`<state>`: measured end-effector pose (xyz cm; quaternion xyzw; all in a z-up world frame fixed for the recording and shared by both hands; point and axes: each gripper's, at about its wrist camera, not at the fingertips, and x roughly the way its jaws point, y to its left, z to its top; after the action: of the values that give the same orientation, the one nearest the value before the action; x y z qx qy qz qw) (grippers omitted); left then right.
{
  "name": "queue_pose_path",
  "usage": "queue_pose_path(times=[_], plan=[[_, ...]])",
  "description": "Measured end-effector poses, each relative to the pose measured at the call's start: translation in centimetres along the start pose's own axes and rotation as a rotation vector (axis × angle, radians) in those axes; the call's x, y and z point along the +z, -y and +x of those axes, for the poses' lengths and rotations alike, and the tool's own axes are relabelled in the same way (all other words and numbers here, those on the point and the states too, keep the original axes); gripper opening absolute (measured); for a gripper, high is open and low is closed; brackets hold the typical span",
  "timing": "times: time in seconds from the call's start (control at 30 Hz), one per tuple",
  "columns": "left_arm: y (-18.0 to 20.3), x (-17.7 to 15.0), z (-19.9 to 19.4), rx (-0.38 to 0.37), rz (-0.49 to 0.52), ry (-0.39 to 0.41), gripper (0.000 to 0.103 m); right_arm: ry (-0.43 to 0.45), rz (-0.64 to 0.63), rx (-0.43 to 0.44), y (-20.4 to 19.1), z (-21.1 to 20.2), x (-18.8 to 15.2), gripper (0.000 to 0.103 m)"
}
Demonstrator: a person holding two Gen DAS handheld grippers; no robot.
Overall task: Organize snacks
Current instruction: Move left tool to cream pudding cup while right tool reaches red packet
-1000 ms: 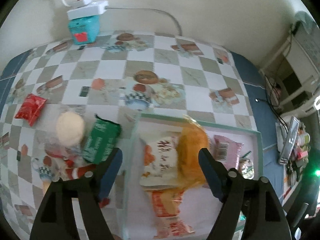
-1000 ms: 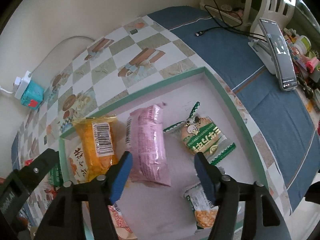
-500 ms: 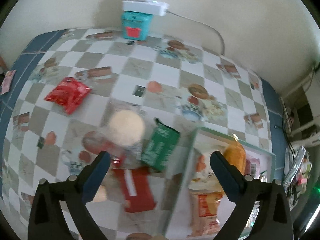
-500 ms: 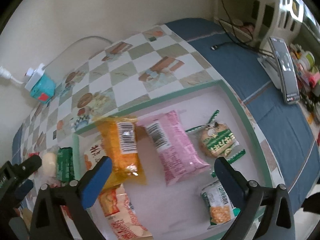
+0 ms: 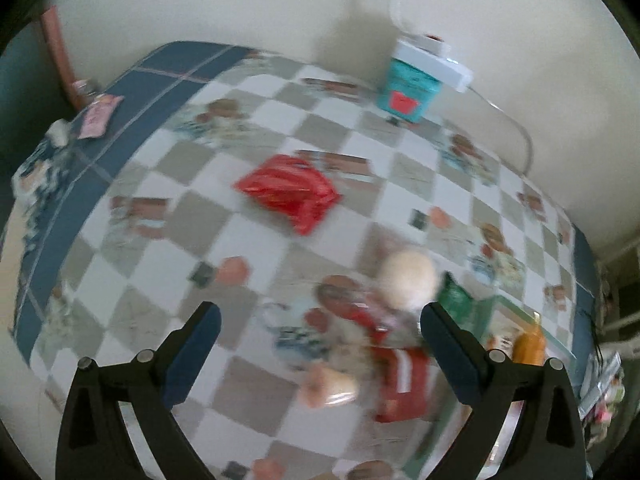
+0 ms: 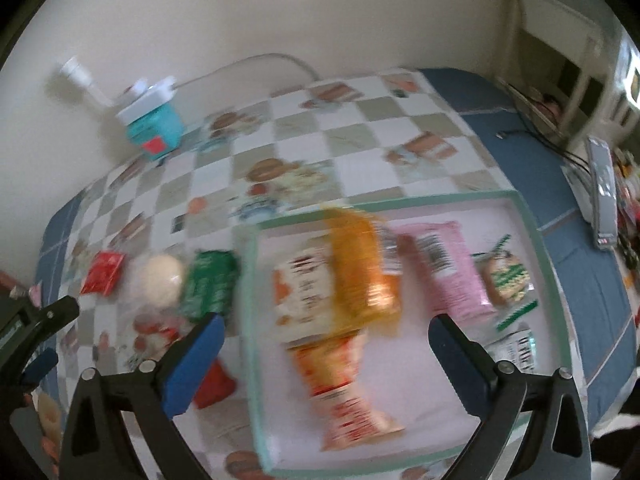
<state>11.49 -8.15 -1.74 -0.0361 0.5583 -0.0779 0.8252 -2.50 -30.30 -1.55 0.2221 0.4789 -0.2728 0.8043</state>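
A green-rimmed tray [image 6: 532,216] holds several snack packs: an orange pack [image 6: 360,264], a pink pack [image 6: 452,268], a white-and-orange pack [image 6: 300,292] and a green-and-white one [image 6: 506,278]. My right gripper [image 6: 324,344] hangs open above the tray's left part, holding nothing. Loose on the checkered cloth left of the tray lie a green pack [image 6: 210,284], a round pale bun [image 5: 408,278], a red pouch [image 5: 290,190] and red-and-white packs [image 5: 400,376]. My left gripper [image 5: 320,340] is open and empty above these loose snacks. The tray's corner [image 5: 516,312] shows at its right.
A teal box [image 5: 410,90] topped by a white power strip [image 5: 432,62] stands by the wall. A phone on a stand [image 6: 600,192] and cables lie on the blue cloth at right. A small pink packet [image 5: 100,114] rests at the table's far left.
Both grippers opened wide. The left gripper swung left from the tray to over the loose snacks. The right gripper pulled back and shifted left over the tray.
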Motion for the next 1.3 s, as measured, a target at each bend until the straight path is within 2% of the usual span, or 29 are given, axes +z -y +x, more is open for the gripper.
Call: queue_pose_path(times=[0.27,0.53,0.8,0.97,1.07,1.3], plan=[[-6.1,-0.6,0.4,0.068,-0.133,-0.049,0.100,-0.023,-0.072,0.049,-5.5,-0.6,-1.8,0.103],[-9.1,-1.3,1.1,0.072,-0.198,-0.087,0.100,-0.094,-0.114,0.068,-8.2,0.8,-4.3,0.103],[-7.6,-2.5,4.1,0.026,-0.170,-0.203,0.100,-0.176,-0.130,0.008,-7.7,3.4,-5.3,0.103],[-5.6,-2.5,4.3,0.009,-0.112,-0.212,0.100,-0.190,-0.092,-0.034,-5.8,3.9,-4.6,0.103],[-4.3,-2.6,4.7,0.026,-0.064,-0.222,0.100,-0.170,-0.082,-0.092,-4.9,3.7,-4.1,0.103],[-1.8,-3.2,5.6,0.064,0.020,-0.240,0.100,-0.184,-0.025,-0.131,-2.8,4.2,-3.4,0.103]])
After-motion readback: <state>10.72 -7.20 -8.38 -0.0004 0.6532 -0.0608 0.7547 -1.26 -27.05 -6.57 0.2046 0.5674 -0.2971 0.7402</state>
